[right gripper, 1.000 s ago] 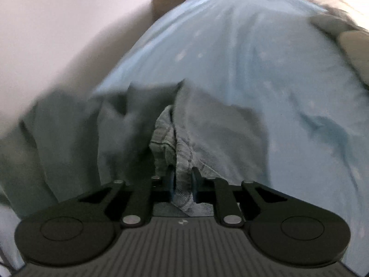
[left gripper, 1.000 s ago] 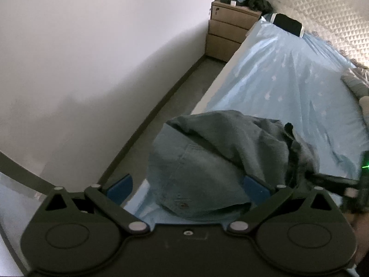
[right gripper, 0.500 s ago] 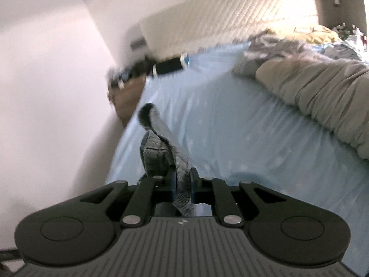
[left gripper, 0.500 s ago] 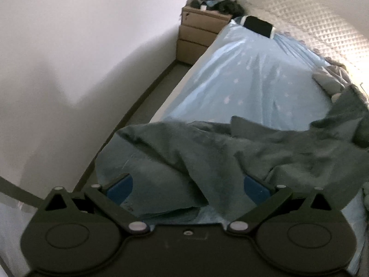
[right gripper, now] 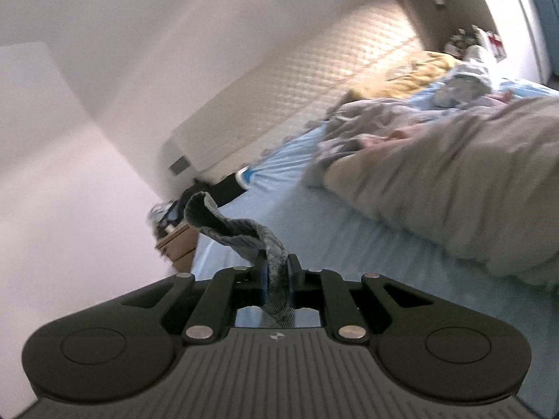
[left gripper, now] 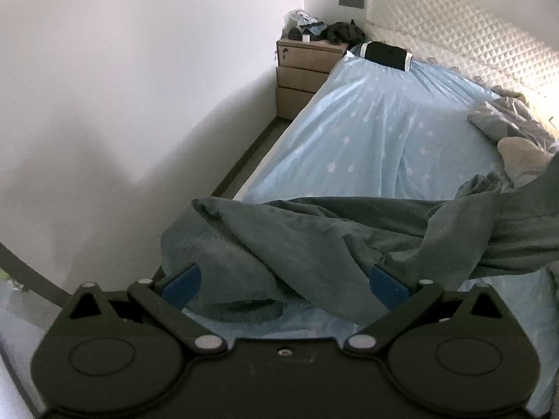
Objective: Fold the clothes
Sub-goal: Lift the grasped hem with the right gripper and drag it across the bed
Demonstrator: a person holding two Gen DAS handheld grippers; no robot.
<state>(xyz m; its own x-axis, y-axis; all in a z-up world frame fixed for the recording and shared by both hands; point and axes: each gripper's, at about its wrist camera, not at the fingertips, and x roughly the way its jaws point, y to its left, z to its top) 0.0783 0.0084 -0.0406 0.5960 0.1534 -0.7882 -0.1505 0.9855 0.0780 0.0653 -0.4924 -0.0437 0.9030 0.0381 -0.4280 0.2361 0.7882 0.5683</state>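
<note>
The right tool (right gripper: 276, 272) was clamped on a bunched edge of the blue-grey garment (right gripper: 244, 237); the cloth ran down between its two narrow-set fingers and curled up ahead of them in a twisted fold. Behind it, in the tilted and somewhat blurred right wrist view, lay the bed (right gripper: 314, 230) in its pale blue sheet, a beige quilt (right gripper: 454, 188) heaped on the far side and the padded headboard (right gripper: 297, 80) along the wall.

The left tool (left gripper: 284, 279) stood wide, its blue-tipped fingers (left gripper: 181, 281) far apart. The same garment (left gripper: 314, 244) spread across the near end of the bed (left gripper: 384, 132) in front of it, dark and rumpled, one part drawn out toward the right edge of the view. The cloth lay between and over the fingers; whether either pad touched it could not be told, and nothing was pinched.

Further up the starred sheet a black pillow with white ends (left gripper: 384, 55) rested against the headboard (left gripper: 471, 35). A wooden bedside cabinet with three drawers (left gripper: 304, 76) stood in the corner beside the bed, with dark clutter on top. Grey bedding (left gripper: 503, 122) was bunched at the right side of the mattress
</note>
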